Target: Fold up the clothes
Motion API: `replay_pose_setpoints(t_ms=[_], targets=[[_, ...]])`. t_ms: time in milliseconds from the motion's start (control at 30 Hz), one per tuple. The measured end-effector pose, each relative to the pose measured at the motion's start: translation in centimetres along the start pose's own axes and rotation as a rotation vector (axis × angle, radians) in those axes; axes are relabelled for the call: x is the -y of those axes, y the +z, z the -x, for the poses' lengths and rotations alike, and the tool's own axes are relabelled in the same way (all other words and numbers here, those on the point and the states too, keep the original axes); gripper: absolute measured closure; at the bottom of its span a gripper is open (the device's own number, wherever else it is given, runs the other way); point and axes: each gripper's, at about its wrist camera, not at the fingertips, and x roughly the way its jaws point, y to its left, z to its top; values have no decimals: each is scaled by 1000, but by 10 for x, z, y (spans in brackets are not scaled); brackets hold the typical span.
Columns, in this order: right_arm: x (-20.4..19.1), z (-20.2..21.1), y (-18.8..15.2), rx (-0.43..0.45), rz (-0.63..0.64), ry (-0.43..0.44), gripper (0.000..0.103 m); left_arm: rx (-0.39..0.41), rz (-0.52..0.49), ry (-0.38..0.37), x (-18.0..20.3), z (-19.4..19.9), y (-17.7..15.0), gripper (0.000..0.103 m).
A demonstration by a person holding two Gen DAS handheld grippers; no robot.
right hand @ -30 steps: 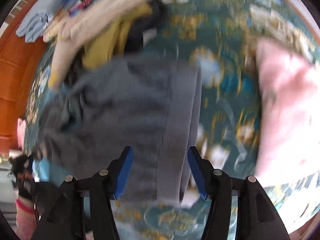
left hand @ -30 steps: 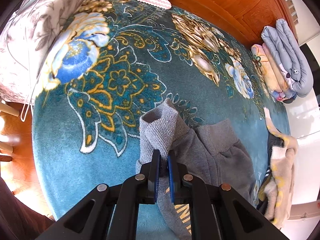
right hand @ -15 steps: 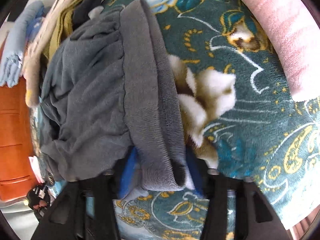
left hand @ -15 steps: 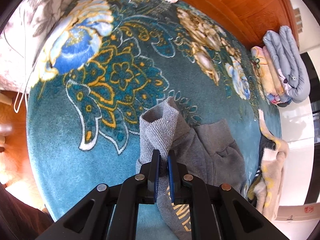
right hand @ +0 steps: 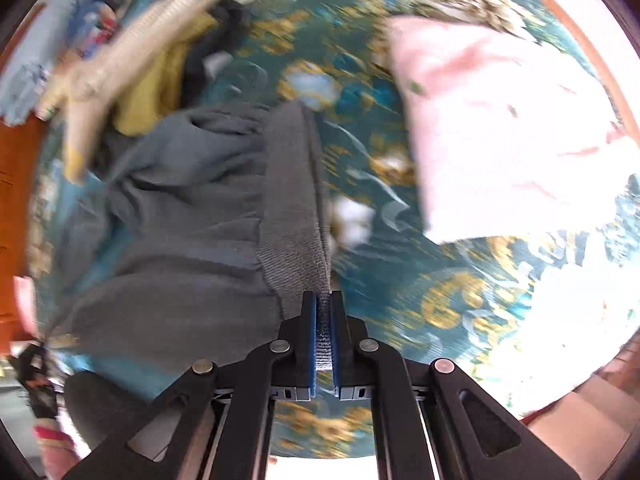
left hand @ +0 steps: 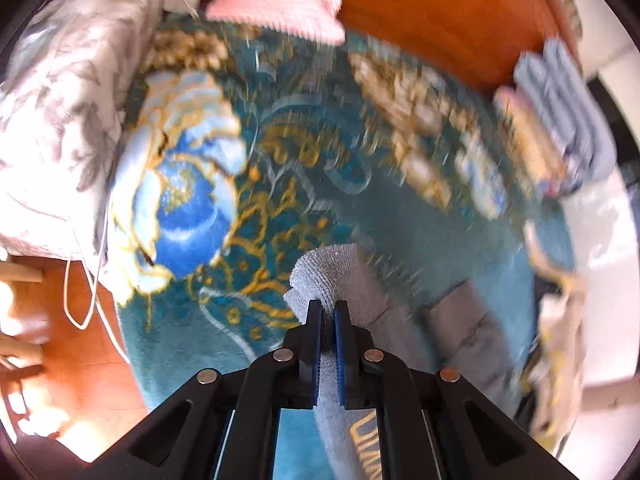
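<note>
A grey sweatshirt (right hand: 192,216) lies crumpled on a teal floral blanket (left hand: 400,216). My left gripper (left hand: 329,308) is shut on a ribbed grey cuff of the sweatshirt (left hand: 332,272), lifted off the blanket; gold lettering shows on the cloth below the fingers. My right gripper (right hand: 324,300) is shut on the ribbed hem band of the sweatshirt (right hand: 294,200), which runs straight away from the fingers. Both views are blurred by motion.
A pile of unfolded clothes (right hand: 132,64), beige, yellow and black, lies beyond the sweatshirt. Folded clothes (left hand: 560,120) are stacked by the wooden headboard (left hand: 440,8). A pink folded cloth (right hand: 500,128) lies at right, a grey-patterned pillow (left hand: 52,120) at left.
My right gripper was open around the hem band and has shut on it and lifted. My left gripper, still shut on the cuff, has moved over the blanket.
</note>
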Motion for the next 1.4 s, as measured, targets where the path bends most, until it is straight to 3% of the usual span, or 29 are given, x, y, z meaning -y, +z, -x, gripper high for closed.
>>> replay_pose_setpoints(t_ms=[100, 233, 367, 500, 567, 633, 733, 800, 833, 867, 1000, 1167, 1300, 1400], targets=[[26, -36, -12, -85, -67, -102, 103, -72, 57, -24, -14, -16, 3, 97], [56, -60, -26, -155, -154, -165, 103, -105, -6, 21, -8, -22, 7, 97], [53, -50, -20, -118, -152, -122, 103, -106, -44, 50, -3, -20, 13, 96], [18, -24, 9, -7, -82, -19, 103, -94, -61, 44, 0, -9, 16, 93], [-7, -14, 26, 45, -33, 19, 103, -72, -80, 61, 4, -1, 18, 82], [-35, -9, 39, 79, 39, 35, 103, -38, -72, 62, 6, 9, 23, 58], [-86, -12, 53, 110, 172, 51, 98, -4, -27, 19, 10, 22, 28, 57], [-118, -16, 60, 120, 269, 50, 79, -9, -9, -21, 19, 21, 26, 54], [-135, -19, 63, 125, 324, 43, 61, -28, -11, -44, 27, 18, 22, 52], [-152, -22, 64, 133, 387, 30, 54, -58, -23, -63, 38, 11, 17, 51], [-213, -32, 67, 188, 627, -33, 53, -169, -58, -112, 76, -25, -5, 51], [-261, -47, 72, 245, 853, -140, 50, -267, -21, -125, 110, -72, -32, 51], [-278, -69, 70, 214, 978, -173, 50, -279, 44, -121, 116, -97, -37, 51], [-283, -76, 70, 166, 1010, -150, 50, -259, 77, -129, 118, -105, -33, 51]])
